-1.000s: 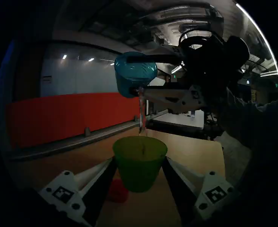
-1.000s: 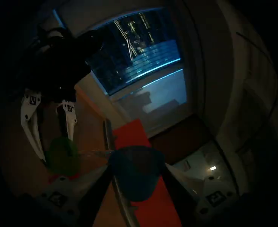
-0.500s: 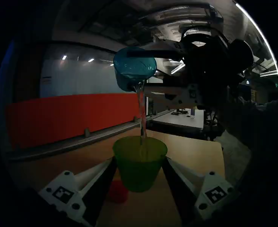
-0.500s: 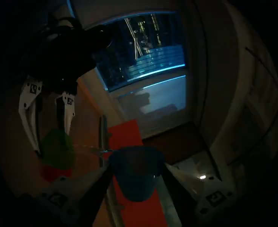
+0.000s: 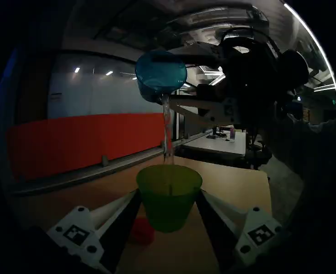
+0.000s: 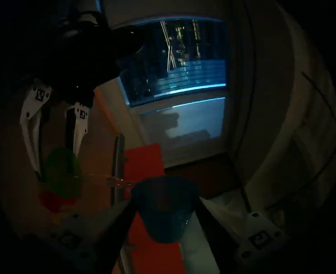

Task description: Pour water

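- A thin stream of water (image 5: 167, 137) fell from the lip of the blue cup (image 5: 160, 80) into the green cup (image 5: 169, 203) directly below. The two cups were apart, with the blue one well above.
- The blue cup was tilted steeply, lip lowest, so the water left at one point of the rim as a narrow line rather than a sheet.
- The right gripper (image 6: 164, 205) pinched the blue cup, one finger pressed against each side of its wall. That hold probably let the hand roll the cup without it slipping.
- The green cup stood upright with the left gripper (image 5: 169, 194) clamped on it, a finger on either flank, seemingly to steady the light cup under the falling water.
- Whether the green cup's base rested on the wooden table (image 5: 232, 182) or hung just above it could not be told, and the dim light hid the water level inside.
- A small red object (image 5: 142, 229) lay on the table just beside the green cup's base, out of the stream's path.
- Beyond the table's far edge ran a long red panel (image 5: 85, 141) below a glazed wall.
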`<control>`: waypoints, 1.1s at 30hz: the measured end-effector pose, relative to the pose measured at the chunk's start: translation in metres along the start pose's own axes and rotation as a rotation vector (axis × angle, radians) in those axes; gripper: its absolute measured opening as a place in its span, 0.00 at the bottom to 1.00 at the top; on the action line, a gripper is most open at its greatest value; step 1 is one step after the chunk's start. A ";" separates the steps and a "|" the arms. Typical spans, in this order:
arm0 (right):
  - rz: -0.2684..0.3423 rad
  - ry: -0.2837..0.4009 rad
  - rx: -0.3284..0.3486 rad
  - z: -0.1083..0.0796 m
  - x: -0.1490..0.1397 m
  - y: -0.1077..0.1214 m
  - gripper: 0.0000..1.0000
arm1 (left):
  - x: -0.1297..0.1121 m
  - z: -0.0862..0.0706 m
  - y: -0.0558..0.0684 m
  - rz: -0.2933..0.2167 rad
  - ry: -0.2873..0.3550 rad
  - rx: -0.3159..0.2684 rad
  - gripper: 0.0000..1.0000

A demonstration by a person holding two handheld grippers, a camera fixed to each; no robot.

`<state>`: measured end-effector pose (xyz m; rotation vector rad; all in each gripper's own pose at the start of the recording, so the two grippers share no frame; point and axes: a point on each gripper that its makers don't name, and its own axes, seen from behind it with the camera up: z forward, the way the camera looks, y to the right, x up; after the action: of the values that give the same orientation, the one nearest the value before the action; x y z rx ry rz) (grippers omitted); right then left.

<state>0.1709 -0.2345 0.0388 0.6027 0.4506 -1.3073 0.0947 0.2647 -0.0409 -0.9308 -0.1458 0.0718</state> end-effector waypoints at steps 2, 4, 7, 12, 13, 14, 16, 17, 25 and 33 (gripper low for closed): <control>-0.014 0.000 -0.003 0.000 0.000 0.001 0.91 | 0.000 0.000 0.000 0.000 -0.001 0.000 0.83; -0.026 0.000 -0.006 0.000 0.001 0.001 0.91 | 0.000 0.000 0.000 0.000 -0.001 0.001 0.83; -0.045 0.002 -0.012 0.000 0.002 0.002 0.91 | 0.000 0.000 0.001 0.000 0.000 0.002 0.83; -0.089 0.004 -0.024 -0.001 0.006 0.005 0.91 | 0.000 0.001 0.002 -0.002 0.001 0.002 0.83; -0.100 0.004 -0.026 -0.002 0.007 0.006 0.91 | 0.000 0.001 0.002 -0.001 0.001 0.001 0.83; -0.112 0.004 -0.029 -0.002 0.007 0.008 0.91 | 0.000 0.001 0.002 -0.001 0.001 0.001 0.83; -0.133 0.004 -0.034 -0.002 0.009 0.009 0.91 | 0.001 0.001 0.004 0.000 0.002 0.000 0.83; -0.144 0.004 -0.036 -0.002 0.009 0.010 0.91 | 0.001 0.001 0.004 0.001 0.002 -0.001 0.83; -0.207 0.015 -0.062 -0.004 0.020 0.019 0.91 | 0.004 0.001 0.006 0.002 0.006 0.000 0.83; -0.268 0.032 -0.084 -0.008 0.033 0.022 0.90 | 0.009 0.002 0.005 -0.007 0.017 0.000 0.83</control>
<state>0.1999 -0.2511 0.0152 0.5053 0.6262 -1.5257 0.1029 0.2699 -0.0431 -0.9312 -0.1335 0.0580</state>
